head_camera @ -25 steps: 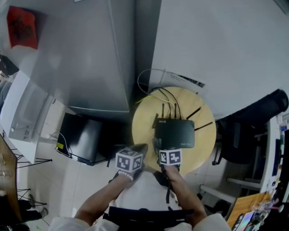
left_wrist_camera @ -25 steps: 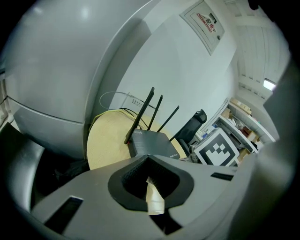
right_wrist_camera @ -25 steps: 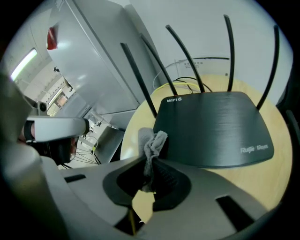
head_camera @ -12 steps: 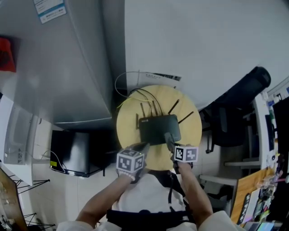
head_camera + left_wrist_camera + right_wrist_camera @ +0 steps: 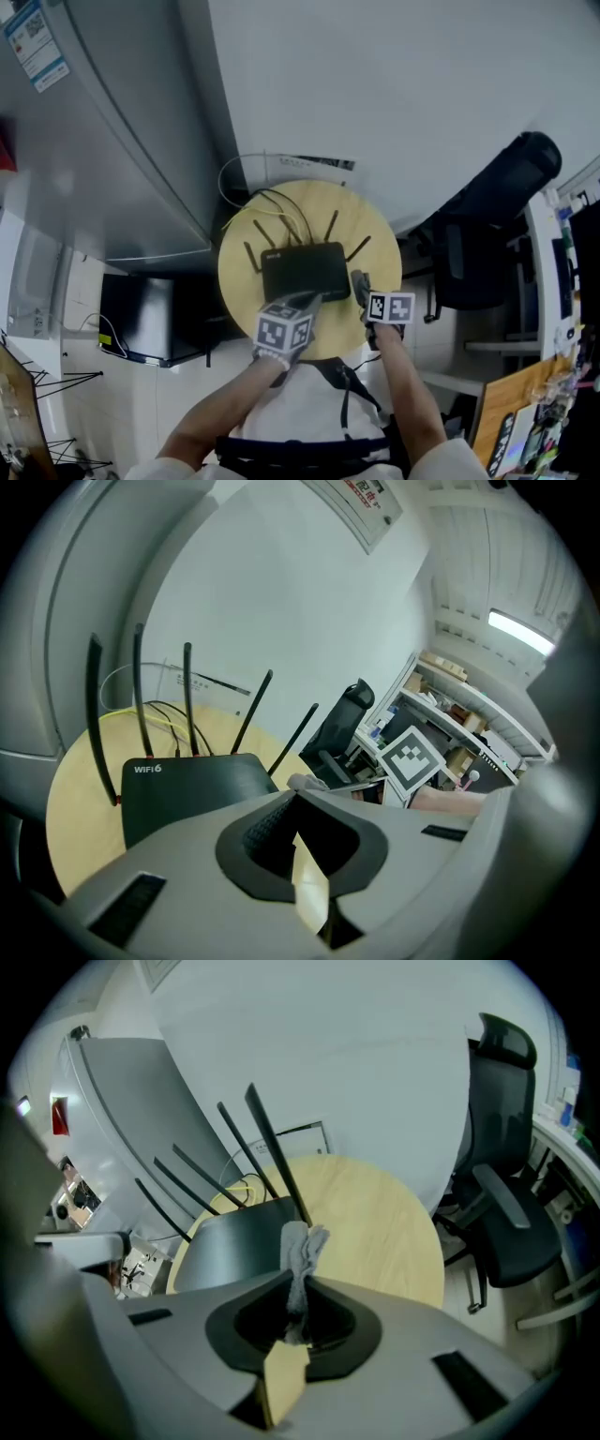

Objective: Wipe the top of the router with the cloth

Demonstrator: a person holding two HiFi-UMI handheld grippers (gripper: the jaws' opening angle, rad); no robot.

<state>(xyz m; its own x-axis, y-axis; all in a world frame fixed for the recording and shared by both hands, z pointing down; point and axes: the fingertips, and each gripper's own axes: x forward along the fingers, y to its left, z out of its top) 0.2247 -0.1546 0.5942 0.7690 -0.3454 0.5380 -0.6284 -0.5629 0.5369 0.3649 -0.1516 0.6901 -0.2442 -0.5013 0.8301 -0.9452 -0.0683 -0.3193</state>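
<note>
The black router (image 5: 305,272) is set in the middle of the round wooden table (image 5: 380,246), with its antennas (image 5: 331,225) raised. A small grey cloth (image 5: 302,1249) is pinched between the closed jaws of the right gripper (image 5: 298,1283) and is held at the router's right edge (close by one of them). The left gripper (image 5: 294,803) is held at the router's near edge, with its jaws drawn together on nothing.

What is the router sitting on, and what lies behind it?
The router sits on a round wooden table. Behind it, black and yellow cables trail toward the table's back edge. Their plugs are hidden by the router's body.
</note>
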